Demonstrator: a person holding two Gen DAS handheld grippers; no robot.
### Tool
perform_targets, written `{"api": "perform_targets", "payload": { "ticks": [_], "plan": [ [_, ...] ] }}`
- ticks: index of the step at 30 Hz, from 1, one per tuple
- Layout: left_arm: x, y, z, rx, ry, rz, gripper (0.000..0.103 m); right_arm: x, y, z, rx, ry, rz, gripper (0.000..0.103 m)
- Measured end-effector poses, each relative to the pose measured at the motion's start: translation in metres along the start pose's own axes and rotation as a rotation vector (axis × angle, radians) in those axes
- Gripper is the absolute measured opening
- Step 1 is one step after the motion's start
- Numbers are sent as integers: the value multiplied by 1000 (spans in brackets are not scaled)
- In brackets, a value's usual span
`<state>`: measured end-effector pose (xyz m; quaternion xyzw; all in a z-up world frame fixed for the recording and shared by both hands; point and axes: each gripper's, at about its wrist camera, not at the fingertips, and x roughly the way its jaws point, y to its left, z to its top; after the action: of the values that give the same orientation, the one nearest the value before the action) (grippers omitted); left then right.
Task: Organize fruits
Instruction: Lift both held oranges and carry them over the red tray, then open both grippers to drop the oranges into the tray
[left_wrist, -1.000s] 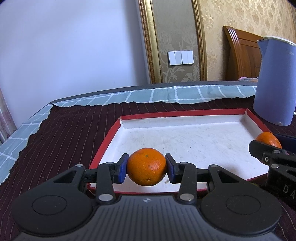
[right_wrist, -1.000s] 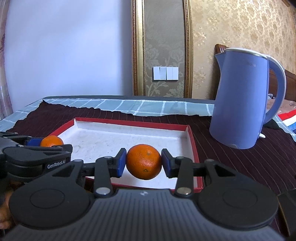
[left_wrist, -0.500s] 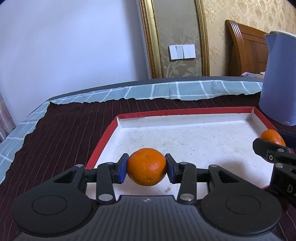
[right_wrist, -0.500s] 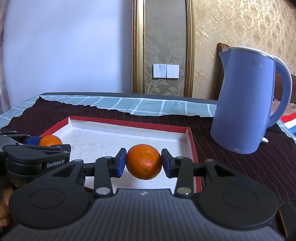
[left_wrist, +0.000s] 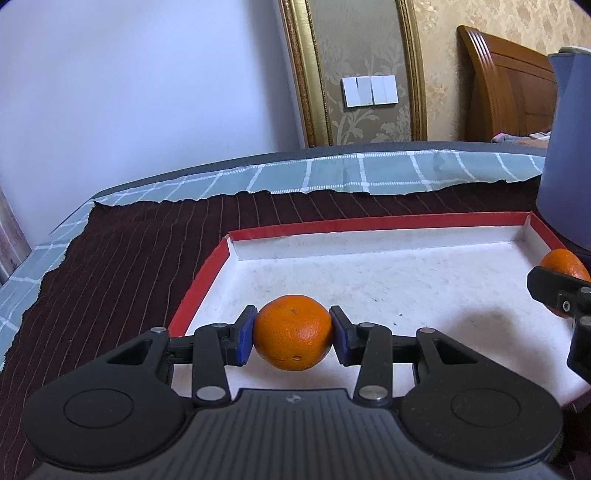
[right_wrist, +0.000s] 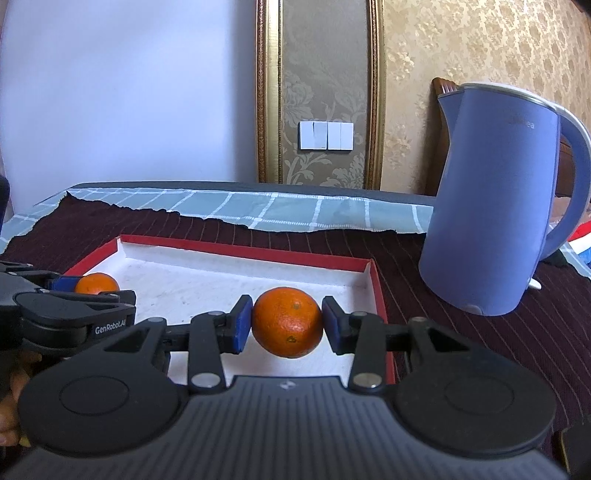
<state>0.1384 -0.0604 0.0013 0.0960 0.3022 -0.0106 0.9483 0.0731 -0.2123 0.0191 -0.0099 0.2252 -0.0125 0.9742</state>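
Observation:
My left gripper (left_wrist: 293, 338) is shut on an orange (left_wrist: 293, 331) and holds it over the near left part of a shallow white tray with a red rim (left_wrist: 369, 225). My right gripper (right_wrist: 287, 325) is shut on a second orange (right_wrist: 287, 322) over the near right part of the same tray (right_wrist: 240, 251). Each gripper's orange shows in the other view: the right one's orange (left_wrist: 563, 264) at the right edge, the left one's orange (right_wrist: 96, 283) at the left. I cannot tell whether either orange touches the tray floor.
A tall blue electric kettle (right_wrist: 495, 206) stands on the dark striped cloth (left_wrist: 129, 258) just right of the tray. A checked teal cloth (left_wrist: 351, 173) covers the table's far edge. A wall with a switch plate (right_wrist: 326, 135) is behind.
Both grippers have moved forward and lower over the tray with their oranges still held. The tray and kettle look nearer.

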Motion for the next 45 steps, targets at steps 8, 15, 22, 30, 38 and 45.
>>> {"api": "perform_targets", "payload": {
  "ticks": [8,15,22,30,38,45],
  "plan": [
    [14,-3,10,9,19,6,41,19,-4,4,6,26,-13,39],
    [32,-2,20,-5,38,19,41,40,-12,13,18,45,-40,39],
    [41,-4,22,-7,35,25,42,58,-22,12,79,62,-40,42],
    [27,-5,18,-4,-51,31,74,46,-28,8,114,-18,-26,70],
    [19,2,17,-12,-65,37,74,15,-43,1,221,-152,15,96],
    [-32,35,6,-88,-104,14,74,17,-53,-5,296,-117,53,103]
  ]
}}
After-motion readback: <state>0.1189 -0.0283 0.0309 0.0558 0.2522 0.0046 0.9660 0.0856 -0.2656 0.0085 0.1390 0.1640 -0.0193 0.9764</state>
